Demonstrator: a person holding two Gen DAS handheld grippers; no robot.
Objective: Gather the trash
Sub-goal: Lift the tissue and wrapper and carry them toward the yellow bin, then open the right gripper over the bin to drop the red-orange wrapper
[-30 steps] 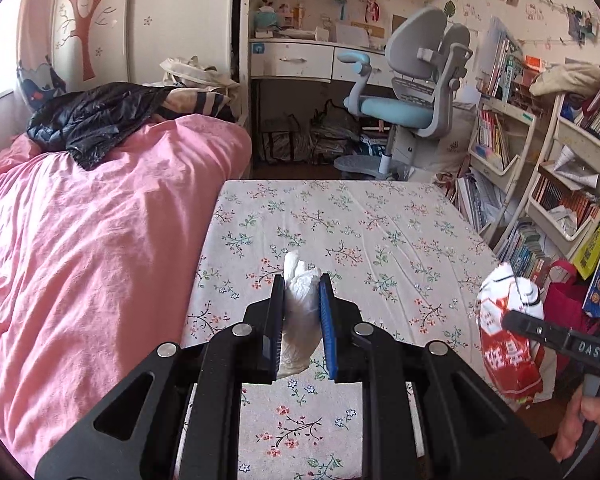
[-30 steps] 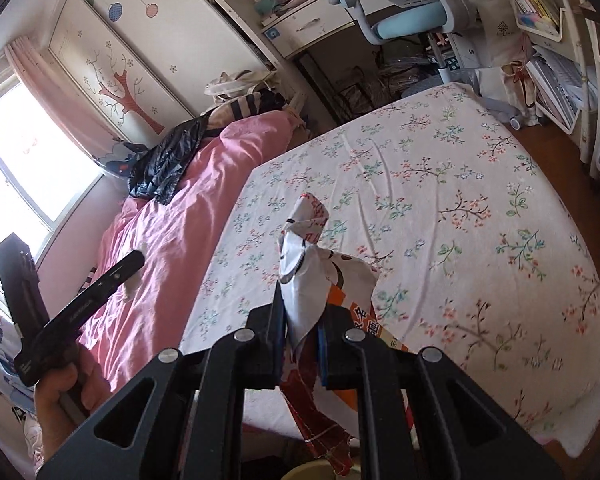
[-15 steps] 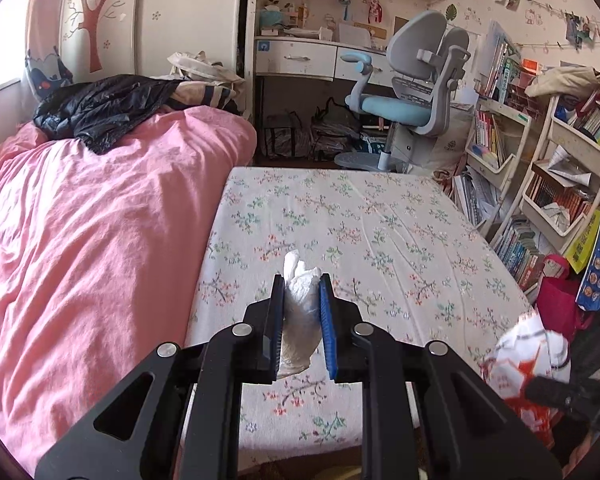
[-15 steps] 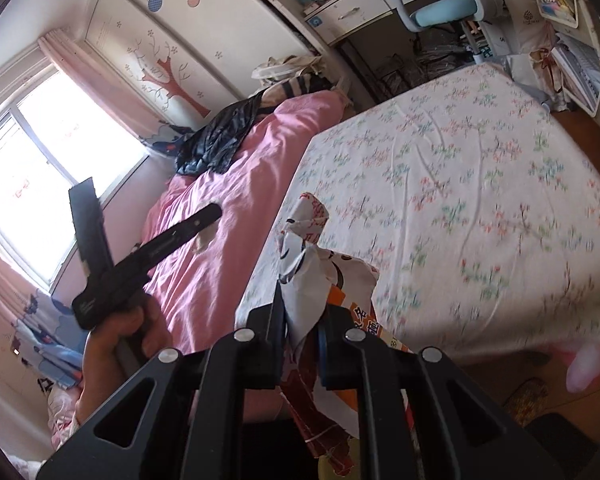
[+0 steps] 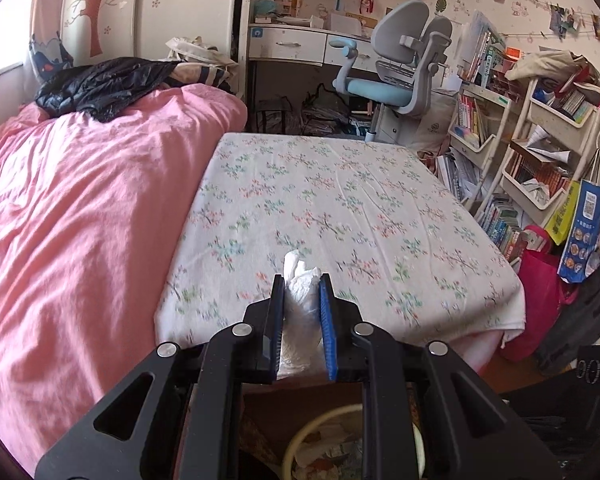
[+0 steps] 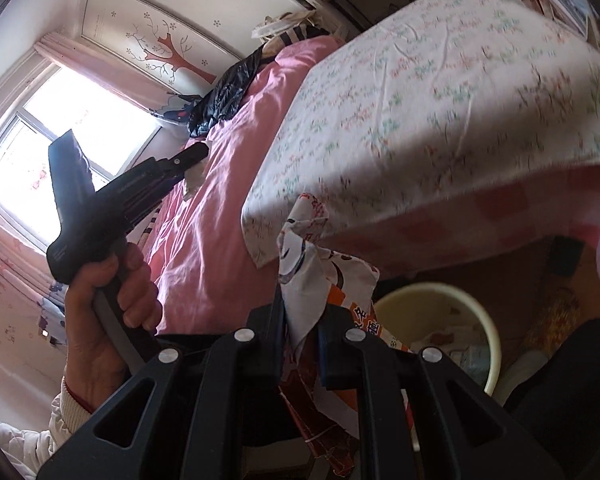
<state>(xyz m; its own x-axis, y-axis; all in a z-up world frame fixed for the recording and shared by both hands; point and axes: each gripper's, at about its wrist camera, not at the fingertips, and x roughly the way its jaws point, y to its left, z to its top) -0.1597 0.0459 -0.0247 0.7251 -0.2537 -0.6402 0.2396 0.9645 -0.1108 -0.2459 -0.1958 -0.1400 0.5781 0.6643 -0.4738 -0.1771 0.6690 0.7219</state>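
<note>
My left gripper is shut on a crumpled white tissue, held past the foot edge of the bed. Below it, between the gripper's arms, shows the rim of a cream round bin with scraps inside. My right gripper is shut on a white, orange and red snack wrapper, which hangs down beside the same bin on the floor. In the right wrist view a person's hand holds the left gripper up at the left, with the tissue in it.
The bed with a floral sheet and a pink duvet fills the middle and left. A desk chair stands behind it. Bookshelves and a red bag crowd the right side.
Both grippers have drawn back off the bed and sunk toward the floor, each keeping its piece of trash. The bin has come into view beneath them.
</note>
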